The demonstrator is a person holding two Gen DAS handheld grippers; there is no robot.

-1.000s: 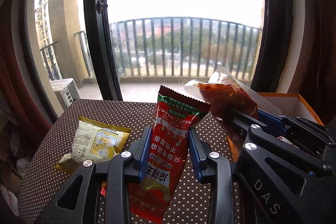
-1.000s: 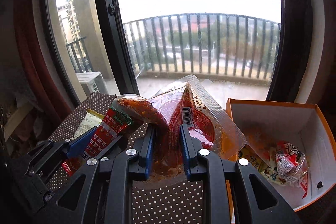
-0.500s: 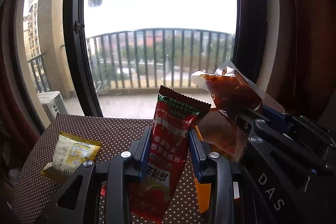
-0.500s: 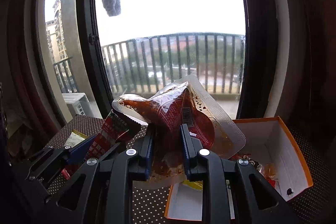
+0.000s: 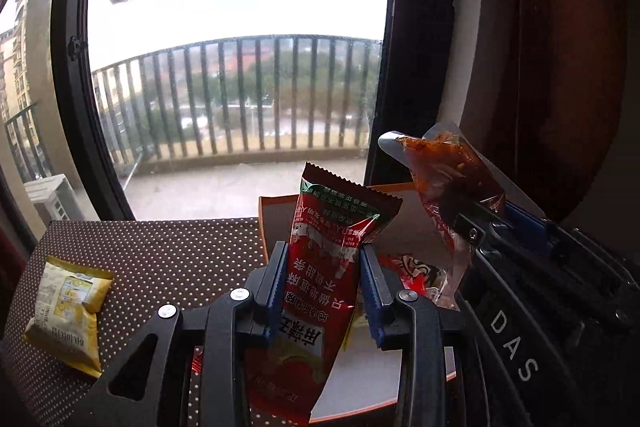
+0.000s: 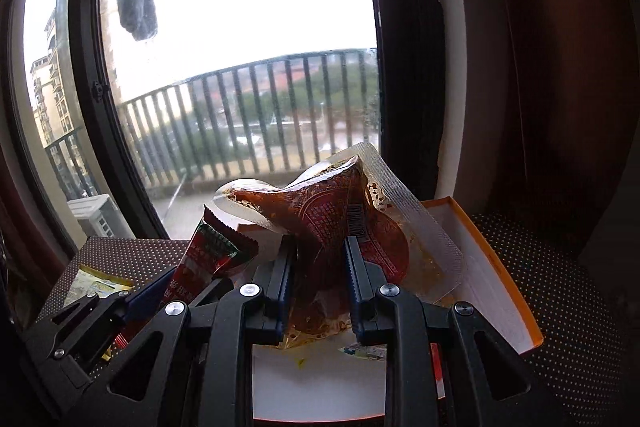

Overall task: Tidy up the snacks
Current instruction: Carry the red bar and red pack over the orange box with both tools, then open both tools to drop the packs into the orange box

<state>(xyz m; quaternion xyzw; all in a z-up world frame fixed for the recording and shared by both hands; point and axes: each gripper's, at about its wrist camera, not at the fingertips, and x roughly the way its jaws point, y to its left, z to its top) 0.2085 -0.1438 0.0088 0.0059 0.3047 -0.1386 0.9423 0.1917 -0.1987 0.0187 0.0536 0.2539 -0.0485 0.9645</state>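
Crinkly red film makes up the long snack stick packet, which stands nearly upright between the blue pads of the left gripper; the jaws are clamped on its middle, with its serrated top seal free above and its lower end hanging below. It looks light and soft, so the film dents where the pads bite. The glossy wrapper could slide if the grip slackens, and a hold on the filled middle seems safer than one on the thin seal.

Beside it, the right gripper is closed tight on a clear vacuum pouch of reddish-brown saucy food. That pouch is limp and folds over the jaws, its wide flat seal sticking out to the right. I judge it heavier and more slippery than the stick, and likely to sag or swing. Pinching the bulging centre works, but hard pressure risks bursting a seam.

Both packets hang over the orange-edged white box, which sits toward the right side of the dotted brown tabletop and already holds a few wrapped snacks. A yellow snack bag lies flat near the tabletop's left edge, well apart from the box; puffy and light, it would best be taken across its body.
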